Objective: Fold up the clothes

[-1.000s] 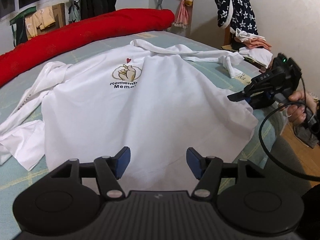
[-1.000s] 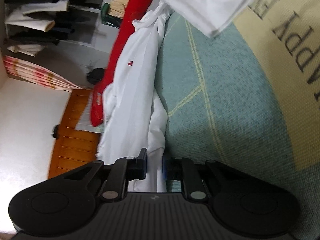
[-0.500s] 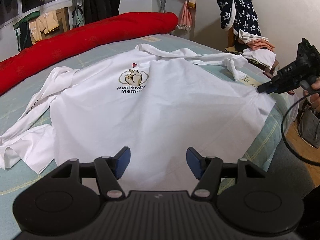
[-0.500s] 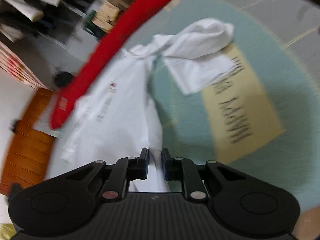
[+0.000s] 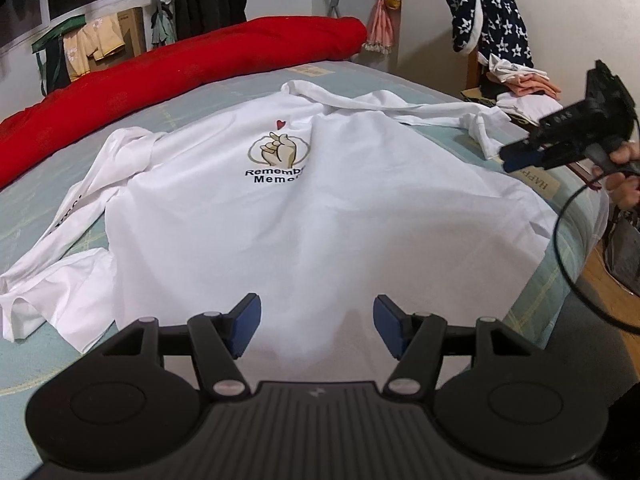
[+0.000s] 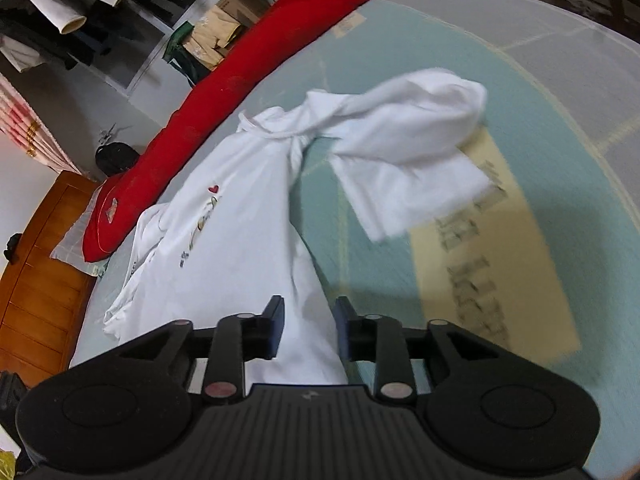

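While the left gripper (image 5: 316,322) hovers spread over the hem, the white shirt (image 5: 304,208) lies flat on the bed (image 5: 36,356); at two o'clock the right gripper (image 6: 309,330), jaws just parted, holds nothing.

**White shirt, teal sheet, red bolster**

The white cotton shirt (image 5: 320,208) bears a small red heart, a tan hand emblem and black lettering. It lies on a pale teal bedsheet (image 5: 32,208) with thin yellow lines and a beige lettered panel. The long bolster (image 5: 168,68) is bright red; the hanging garment (image 5: 496,20) is navy with white stars.
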